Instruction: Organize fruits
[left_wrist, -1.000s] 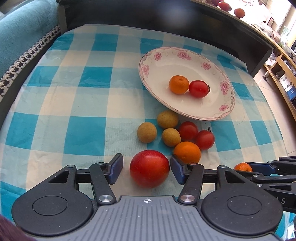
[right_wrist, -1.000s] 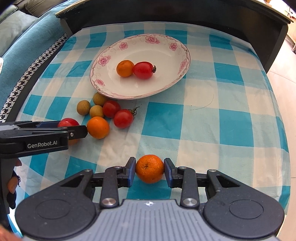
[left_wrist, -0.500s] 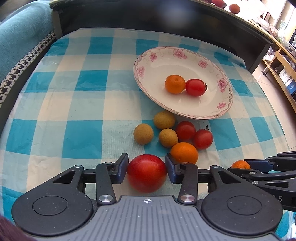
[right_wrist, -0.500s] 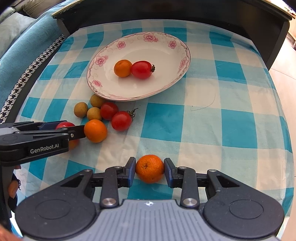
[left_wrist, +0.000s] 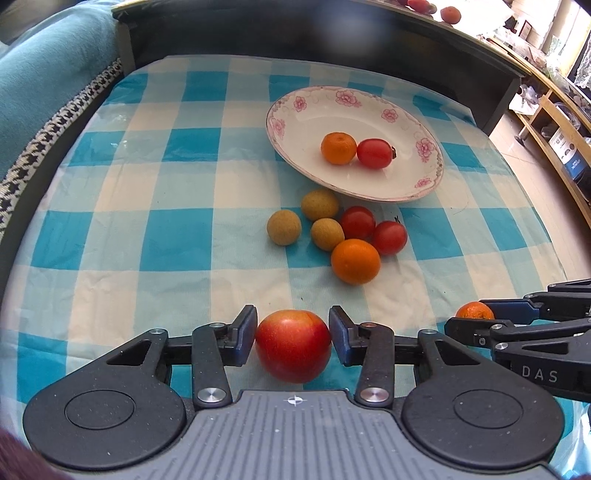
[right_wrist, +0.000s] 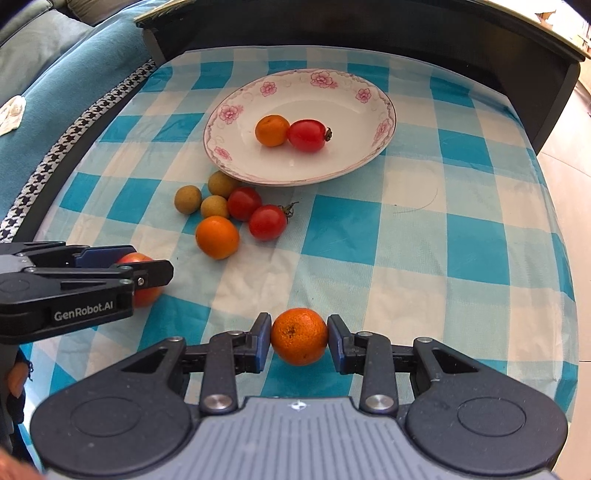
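Red and round, the apple (left_wrist: 293, 345) sits pinched in the left gripper (left_wrist: 293, 334). The right gripper (right_wrist: 299, 338) clamps a small mandarin (right_wrist: 299, 336). Ahead of both, loose fruit lies just short of the flowered plate (left_wrist: 295, 122) on the checked cloth (left_wrist: 147, 184).

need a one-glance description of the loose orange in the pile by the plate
Find the flowered plate on the checked cloth, then the fruit cluster beside its near rim. The loose orange is the cluster's nearest and largest piece, its only orange one, beside red tomatoes and tan longans.
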